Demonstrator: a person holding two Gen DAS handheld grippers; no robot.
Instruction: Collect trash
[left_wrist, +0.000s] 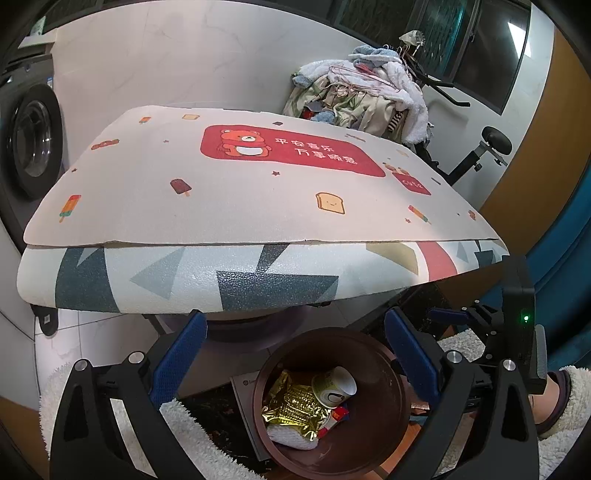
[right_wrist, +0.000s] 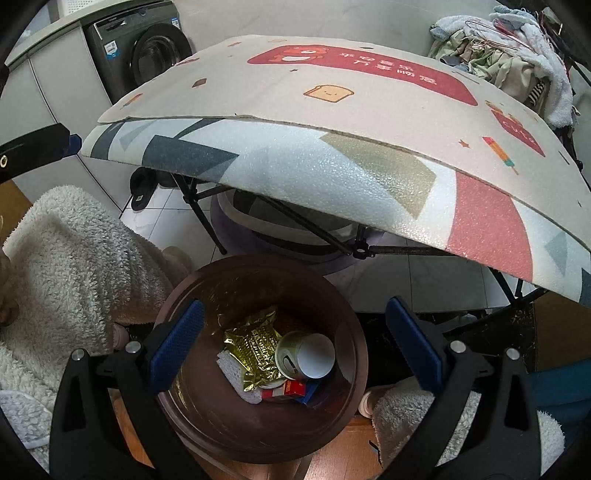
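A brown round bin (right_wrist: 258, 267) stands on the floor below the table's front edge. Inside lie a white paper cup (right_wrist: 316, 356) on its side, a crumpled gold foil wrapper (right_wrist: 253, 349), a red packet (right_wrist: 291, 389) and a white tissue (right_wrist: 227, 365). My right gripper (right_wrist: 295, 347) hangs over the bin's mouth, open, with nothing between its blue pads (right_wrist: 177, 347). In the left wrist view the bin (left_wrist: 391, 413) sits low in the frame with the cup (left_wrist: 334, 386) and the wrapper (left_wrist: 295, 406) in it. My left gripper (left_wrist: 295, 356) hovers above it, open and empty.
A folding table (left_wrist: 221, 273) covered with a patterned foam mat (left_wrist: 229, 192) overhangs the bin. A washing machine (left_wrist: 33, 144) stands at left, a clothes pile (left_wrist: 362, 96) at back right. A person's fluffy white sleeves (right_wrist: 74, 251) flank the bin. A purple stool (right_wrist: 258, 236) sits under the table.
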